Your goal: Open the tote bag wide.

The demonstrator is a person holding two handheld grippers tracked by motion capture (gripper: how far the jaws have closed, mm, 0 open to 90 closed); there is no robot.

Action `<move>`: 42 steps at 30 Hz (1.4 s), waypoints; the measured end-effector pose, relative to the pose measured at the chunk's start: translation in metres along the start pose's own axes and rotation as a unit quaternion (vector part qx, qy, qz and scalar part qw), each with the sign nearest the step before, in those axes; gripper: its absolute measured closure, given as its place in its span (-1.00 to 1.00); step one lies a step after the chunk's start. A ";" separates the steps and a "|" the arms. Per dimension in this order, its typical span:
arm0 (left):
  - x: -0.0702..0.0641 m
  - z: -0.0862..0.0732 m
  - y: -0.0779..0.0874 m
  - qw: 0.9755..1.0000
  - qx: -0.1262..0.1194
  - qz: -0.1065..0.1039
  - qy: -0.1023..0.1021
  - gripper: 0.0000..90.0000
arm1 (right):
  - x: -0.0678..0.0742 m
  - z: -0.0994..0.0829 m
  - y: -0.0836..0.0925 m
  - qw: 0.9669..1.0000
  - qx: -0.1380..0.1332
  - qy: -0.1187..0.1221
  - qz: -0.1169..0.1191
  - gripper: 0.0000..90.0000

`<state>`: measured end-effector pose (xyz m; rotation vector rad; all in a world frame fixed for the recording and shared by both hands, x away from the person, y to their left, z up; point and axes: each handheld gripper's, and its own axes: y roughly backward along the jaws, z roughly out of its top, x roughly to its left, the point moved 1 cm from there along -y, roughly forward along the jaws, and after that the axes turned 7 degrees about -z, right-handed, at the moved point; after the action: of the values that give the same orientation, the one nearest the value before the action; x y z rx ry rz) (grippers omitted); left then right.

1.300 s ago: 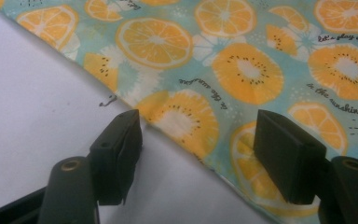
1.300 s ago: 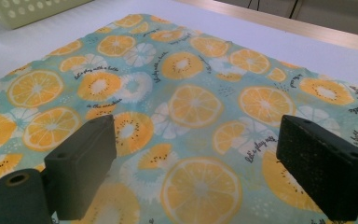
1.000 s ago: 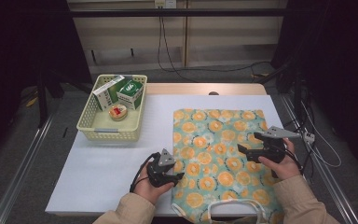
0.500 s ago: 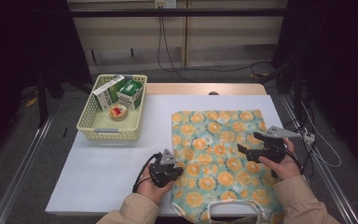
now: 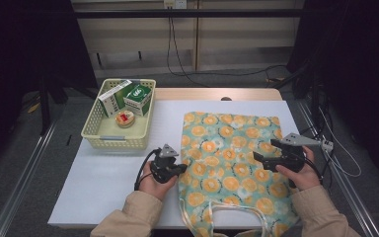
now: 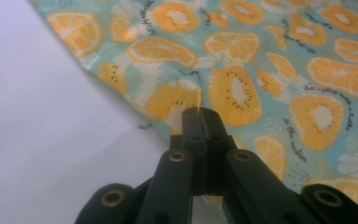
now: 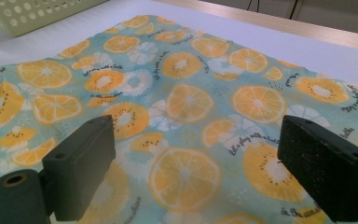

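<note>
Cream-coloured perforated plastic basket (image 5: 117, 129) sat at the far left of the white table cover (image 5: 94, 182), holding two green-and-white cartons and a small round red-topped tin; well apart from the work. Next along, the left gripper (image 5: 176, 169) was at the left edge of the teal cotton tote bag printed with orange slices (image 5: 232, 163). In the left gripper view its black jaws were pressed together with a thin fold of the bag's edge (image 6: 198, 108) nipped at the tips, having just closed on it. Bag lay flat on the right half of the table, mouth and pale webbing handles (image 5: 227, 215) toward the person. Right gripper (image 5: 266, 157) hovered over the bag's right part, jaws spread wide, nothing between the pads (image 7: 81, 163), cloth visible below them.

Handling, judged: fabric looked thin, soft, light, no stiffness, so it would drape and sag wherever unsupported; not fragile, not slippery on rubbery pads. A single-layer pinch near the hem seemed the useful hold. Risk was catching both layers at once, or cloth slipping out of a shallow nip. A second hold likely belonged on the opposite edge or by the mouth, to part the layers.
</note>
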<state>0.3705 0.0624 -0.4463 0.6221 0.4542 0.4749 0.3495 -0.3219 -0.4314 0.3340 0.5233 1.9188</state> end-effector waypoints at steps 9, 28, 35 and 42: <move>0.027 0.006 0.004 1.000 -0.010 0.012 0.017 1.00 | -0.003 0.000 0.000 1.000 -0.001 -0.004 -0.005 -0.77; 0.088 0.062 0.007 0.997 -0.017 0.065 0.028 1.00 | 0.006 -0.001 -0.009 1.000 0.008 0.007 0.000 -0.77; 0.107 0.077 0.010 0.996 -0.025 0.080 0.036 1.00 | 0.010 -0.001 -0.010 1.000 0.010 0.009 0.003 -0.77; 0.103 0.070 0.018 0.996 -0.037 0.064 0.046 0.19 | 0.027 0.000 -0.011 0.999 0.016 0.021 0.022 -0.78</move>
<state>0.4845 0.1001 -0.4111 0.5621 0.4842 0.6404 0.3471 -0.2933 -0.4372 0.3283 0.5786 1.9661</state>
